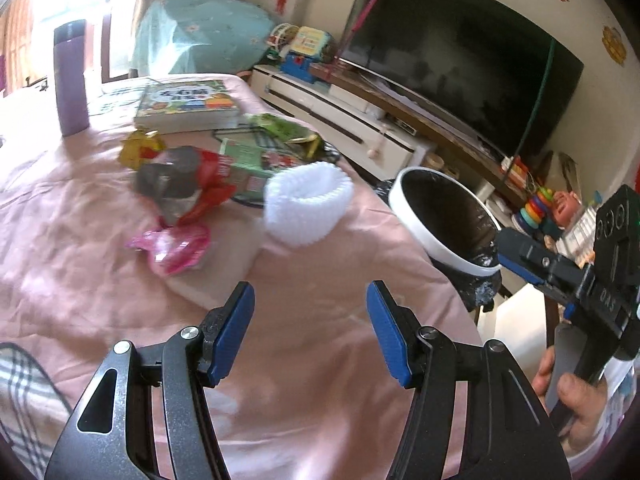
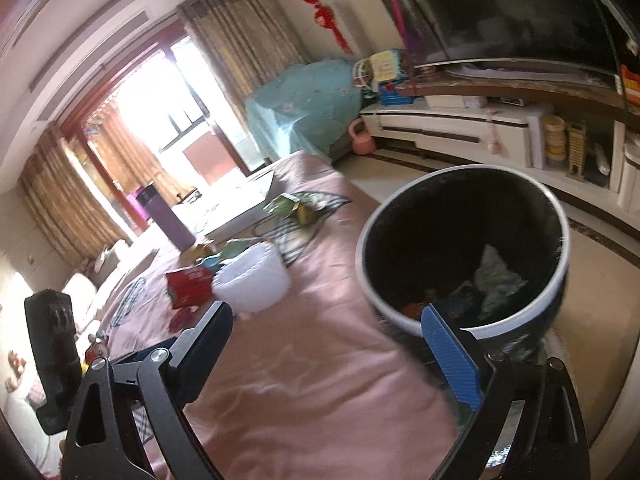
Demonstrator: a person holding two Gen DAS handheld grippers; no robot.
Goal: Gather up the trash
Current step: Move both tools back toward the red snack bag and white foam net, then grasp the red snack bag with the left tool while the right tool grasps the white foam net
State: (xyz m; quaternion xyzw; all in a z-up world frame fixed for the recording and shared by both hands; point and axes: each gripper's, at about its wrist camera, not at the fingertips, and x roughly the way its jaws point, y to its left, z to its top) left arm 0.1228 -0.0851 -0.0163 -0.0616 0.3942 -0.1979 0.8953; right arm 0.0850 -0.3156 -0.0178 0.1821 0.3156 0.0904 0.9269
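Note:
Trash lies on the pink tablecloth point(image 1: 312, 360): a white foam net sleeve point(image 1: 308, 208), a pink wrapper point(image 1: 172, 246), a red and grey wrapper point(image 1: 184, 184), a yellow wrapper point(image 1: 142, 146) and a green wrapper point(image 1: 280, 128). My left gripper point(image 1: 310, 312) is open and empty, just short of the foam sleeve. A black-lined bin with a white rim point(image 2: 464, 248) stands by the table's right edge and holds some wrappers. My right gripper point(image 2: 332, 320) is open and empty at the bin's near rim; it also shows in the left wrist view point(image 1: 516, 256).
A purple flask point(image 1: 72, 80) and picture books point(image 1: 186, 102) stand at the table's far side. A TV point(image 1: 460, 60) on a low white cabinet point(image 1: 340, 108) with toys lines the right wall. A plaid cloth point(image 1: 24, 392) lies at the near left.

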